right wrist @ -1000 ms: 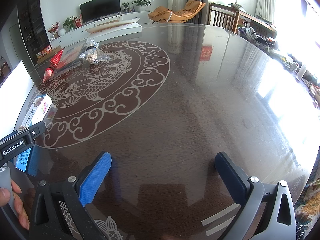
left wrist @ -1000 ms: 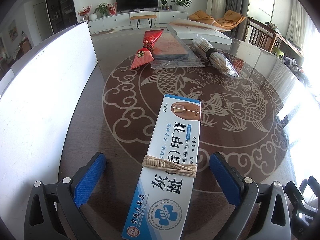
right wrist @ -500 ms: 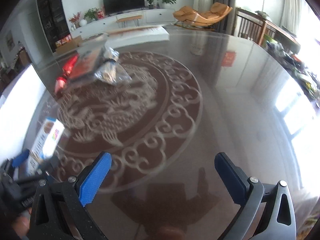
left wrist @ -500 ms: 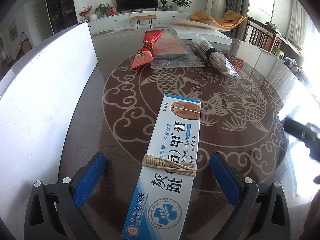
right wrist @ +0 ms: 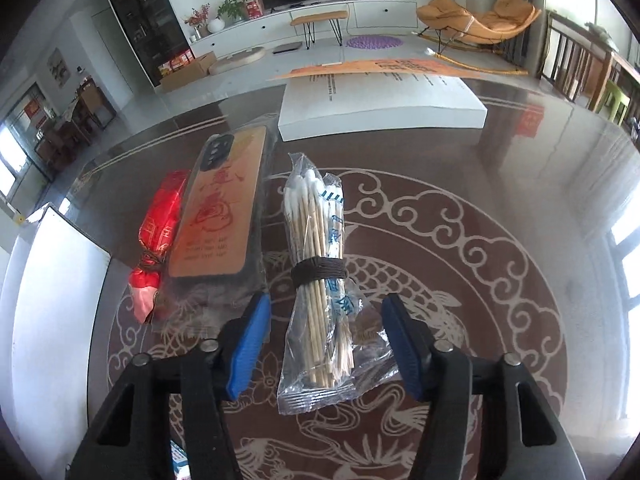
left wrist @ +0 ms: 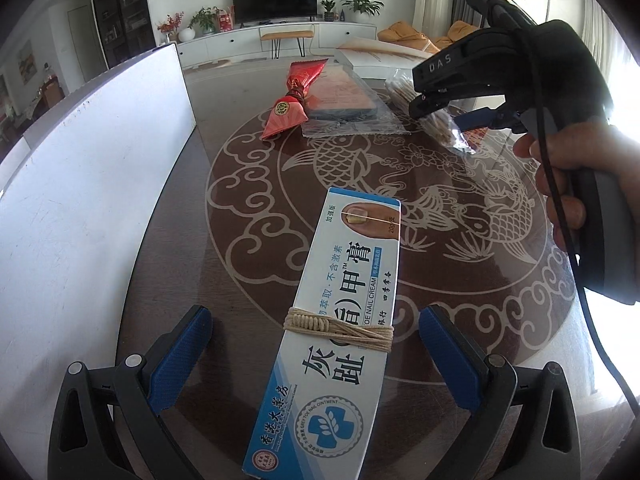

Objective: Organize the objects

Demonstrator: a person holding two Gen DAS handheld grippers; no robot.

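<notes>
Blue ribbed pads of both grippers, left (left wrist: pixel 314 356) and right (right wrist: pixel 325 340), gape around string-bound box (left wrist: pixel 334 320) and swabs (right wrist: pixel 318 280), ungrasped.

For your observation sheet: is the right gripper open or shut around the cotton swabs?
Open: the right gripper straddles the cotton swabs, gaps beside both pads.

My right tool (left wrist: pixel 476 118) hides most of the clear bag of wooden cotton swabs (left wrist: pixel 434 122) ahead of my left tool. The near end of the blue-and-white cardboard nail cream box (left wrist: pixel 332 344) runs off the lower edge there.
</notes>
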